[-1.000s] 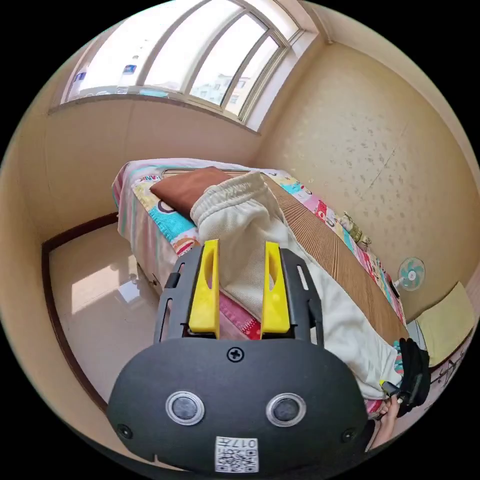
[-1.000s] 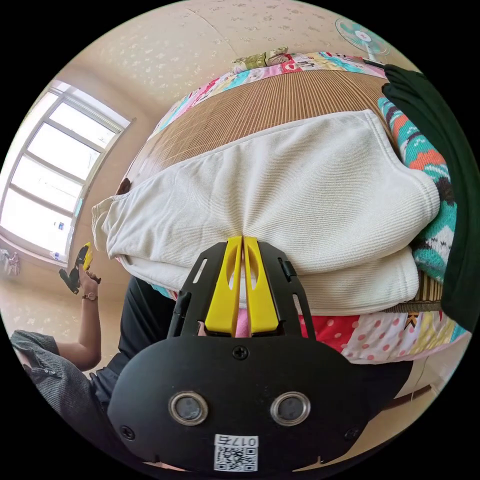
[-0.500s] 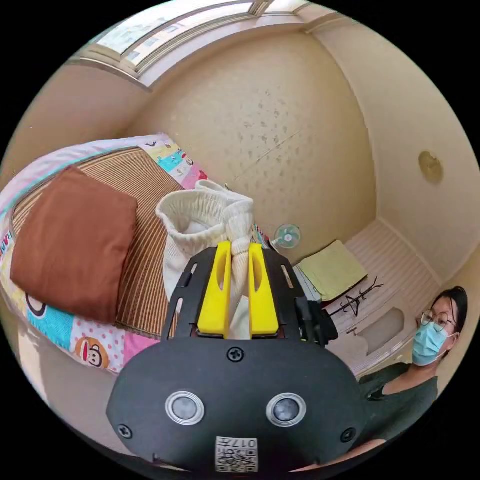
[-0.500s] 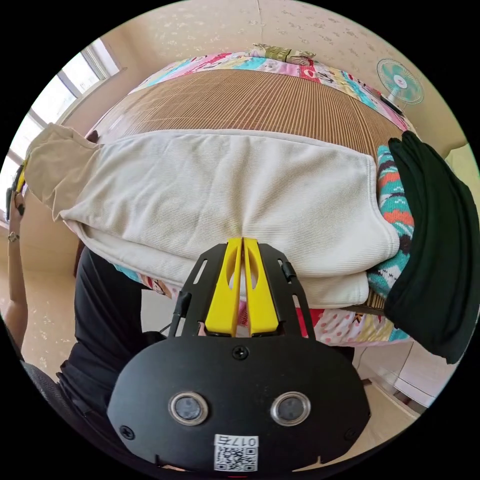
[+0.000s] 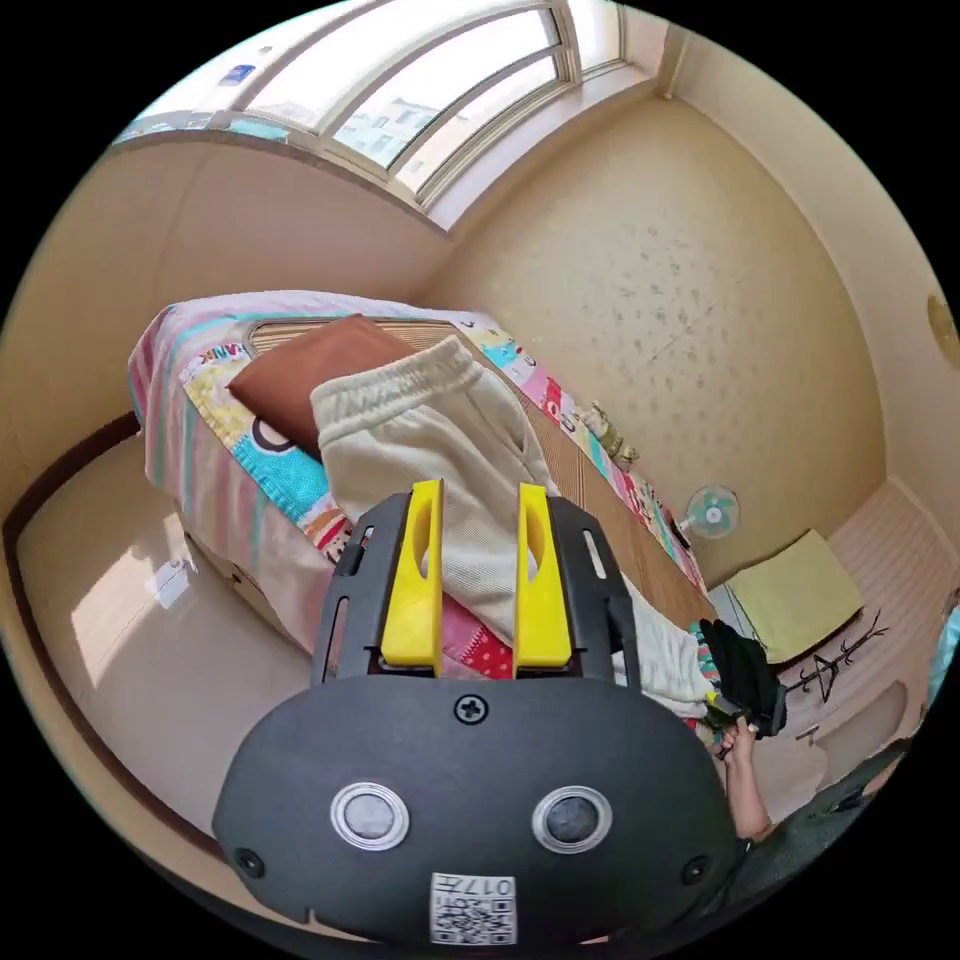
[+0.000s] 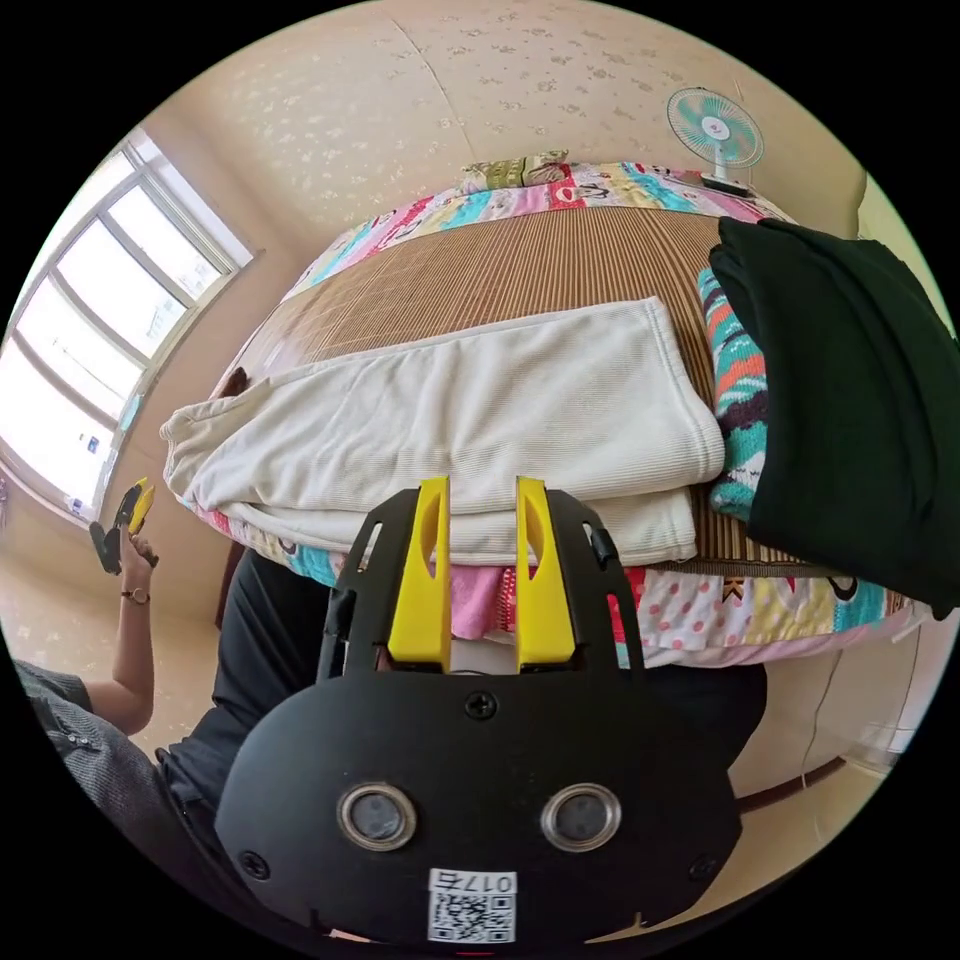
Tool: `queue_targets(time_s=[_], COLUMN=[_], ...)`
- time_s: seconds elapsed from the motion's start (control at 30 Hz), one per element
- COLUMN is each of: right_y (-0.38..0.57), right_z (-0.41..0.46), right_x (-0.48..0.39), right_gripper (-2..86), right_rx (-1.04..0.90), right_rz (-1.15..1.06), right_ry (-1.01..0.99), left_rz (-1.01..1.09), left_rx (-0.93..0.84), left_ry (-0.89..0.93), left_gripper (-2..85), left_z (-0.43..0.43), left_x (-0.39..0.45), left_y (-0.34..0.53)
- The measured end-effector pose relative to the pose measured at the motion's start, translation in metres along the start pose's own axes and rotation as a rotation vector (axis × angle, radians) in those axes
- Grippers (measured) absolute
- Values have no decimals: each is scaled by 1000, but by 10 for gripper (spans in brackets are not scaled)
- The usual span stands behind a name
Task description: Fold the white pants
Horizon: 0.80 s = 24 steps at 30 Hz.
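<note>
Both tools let go since half-second back: left tool and right tool now gape, empty. Pants lie lengthwise on bed, waistband at 9 o'clock. Next fold: grip both layers evenly, keep edges aligned.

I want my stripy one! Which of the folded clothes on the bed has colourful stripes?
The teal, orange and white striped knit, sandwiched between the plain white ribbed pants and the plain dark green folded garment.
</note>
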State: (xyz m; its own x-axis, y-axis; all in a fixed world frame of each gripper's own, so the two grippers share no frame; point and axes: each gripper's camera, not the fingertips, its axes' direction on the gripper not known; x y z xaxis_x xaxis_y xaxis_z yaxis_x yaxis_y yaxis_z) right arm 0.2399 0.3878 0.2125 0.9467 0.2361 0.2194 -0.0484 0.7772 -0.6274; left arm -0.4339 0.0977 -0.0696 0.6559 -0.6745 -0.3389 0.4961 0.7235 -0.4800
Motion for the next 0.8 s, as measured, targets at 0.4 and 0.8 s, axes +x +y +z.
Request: queue_targets(time_s=[0.4,0.8], right_y=[-62,16], right_z=[41,49], right_x=[-3,16], right_gripper=[43,27], right_rx=[-31,-16], right_rz=[63,171], right_ry=[238,181], left_rz=[448,245], left_rx=[-709,-661], left_ry=[20,253], left_gripper=[61,44], left_z=[262,218], left_x=[182,154], left_y=[60,44])
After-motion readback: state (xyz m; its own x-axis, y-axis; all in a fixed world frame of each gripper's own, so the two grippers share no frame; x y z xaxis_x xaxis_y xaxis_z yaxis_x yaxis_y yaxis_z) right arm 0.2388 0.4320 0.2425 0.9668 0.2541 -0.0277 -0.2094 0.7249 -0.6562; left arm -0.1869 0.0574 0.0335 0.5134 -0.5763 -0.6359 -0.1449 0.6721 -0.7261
